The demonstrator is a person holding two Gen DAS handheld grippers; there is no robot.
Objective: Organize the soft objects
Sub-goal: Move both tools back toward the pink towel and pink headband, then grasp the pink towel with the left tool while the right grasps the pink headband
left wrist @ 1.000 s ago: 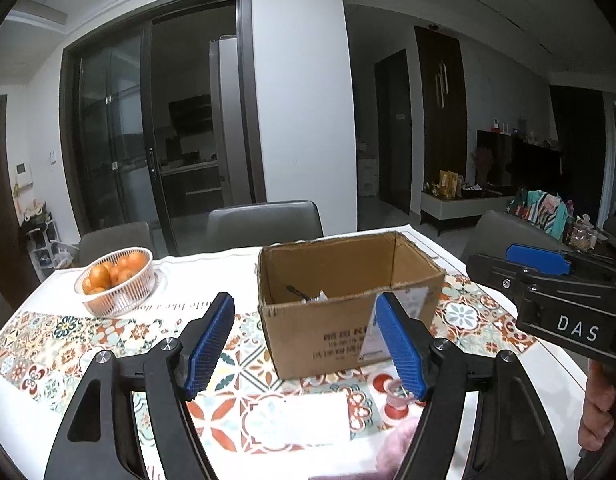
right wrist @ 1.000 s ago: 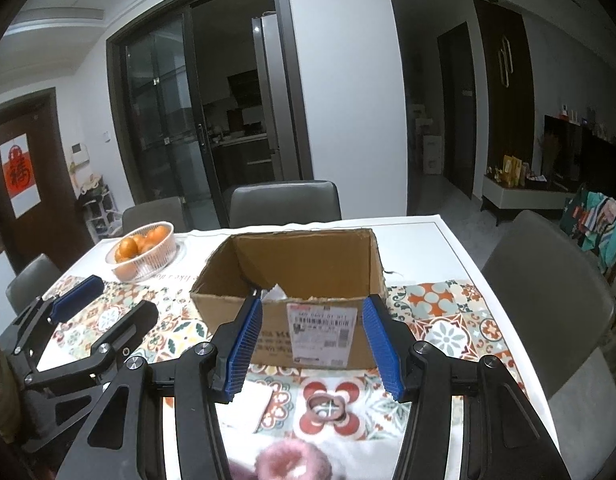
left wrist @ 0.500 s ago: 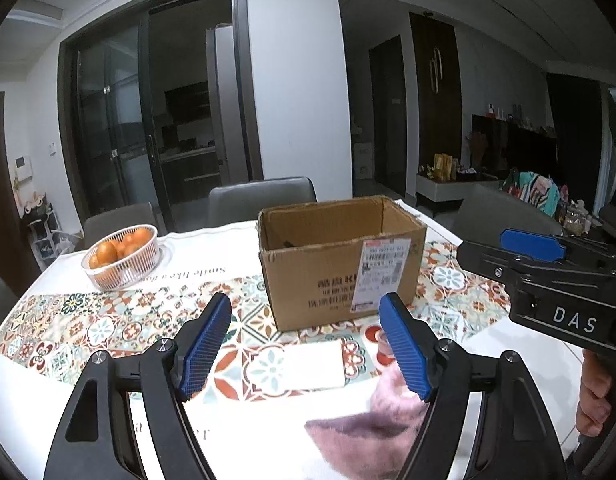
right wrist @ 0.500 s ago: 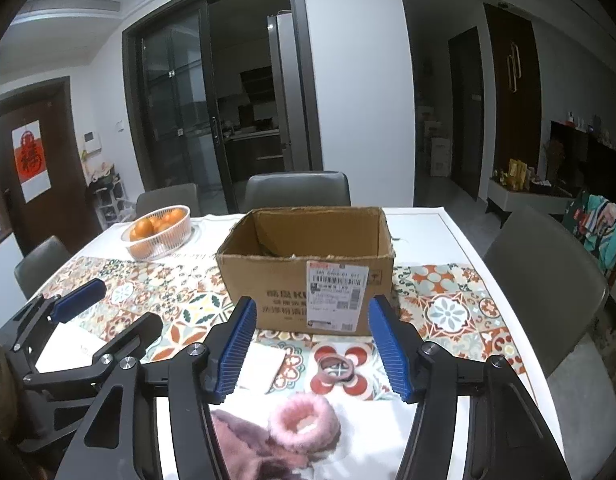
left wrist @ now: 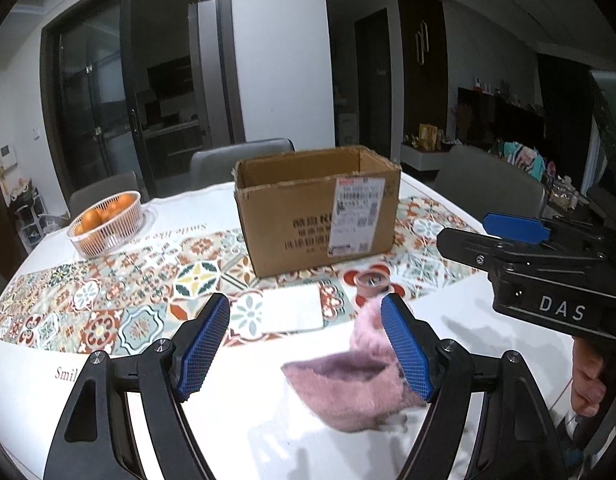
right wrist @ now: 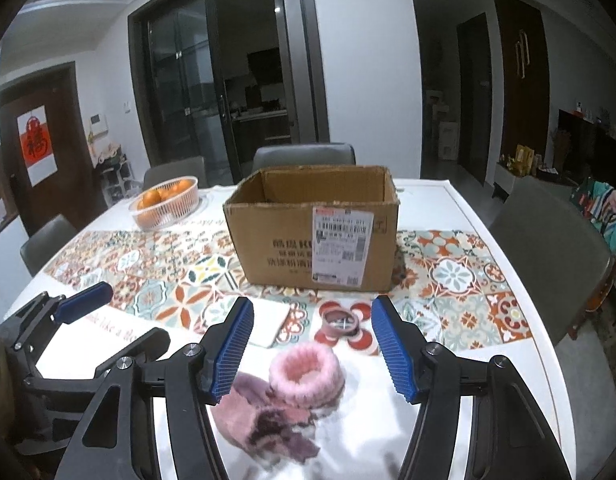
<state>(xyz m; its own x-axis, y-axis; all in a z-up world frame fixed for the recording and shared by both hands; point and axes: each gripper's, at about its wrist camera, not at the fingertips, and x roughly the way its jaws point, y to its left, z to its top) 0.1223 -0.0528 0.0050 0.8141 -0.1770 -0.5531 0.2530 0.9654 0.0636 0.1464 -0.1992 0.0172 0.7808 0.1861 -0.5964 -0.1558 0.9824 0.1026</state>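
A fuzzy pink sock lies on the white table near the front edge; in the right wrist view it lies with a pink fluffy ring-shaped scrunchie on top. An open cardboard box stands behind on the patterned runner, also in the right wrist view. My left gripper is open and empty, above the table just left of the sock. My right gripper is open and empty, above the scrunchie.
A basket of oranges stands at the far left. A white flat card and a small round tape roll lie between box and sock. Grey chairs surround the table.
Both grippers have pulled back from the box and toward the table's front edge. The sock and scrunchie have come into fuller view below them. Both stay open.
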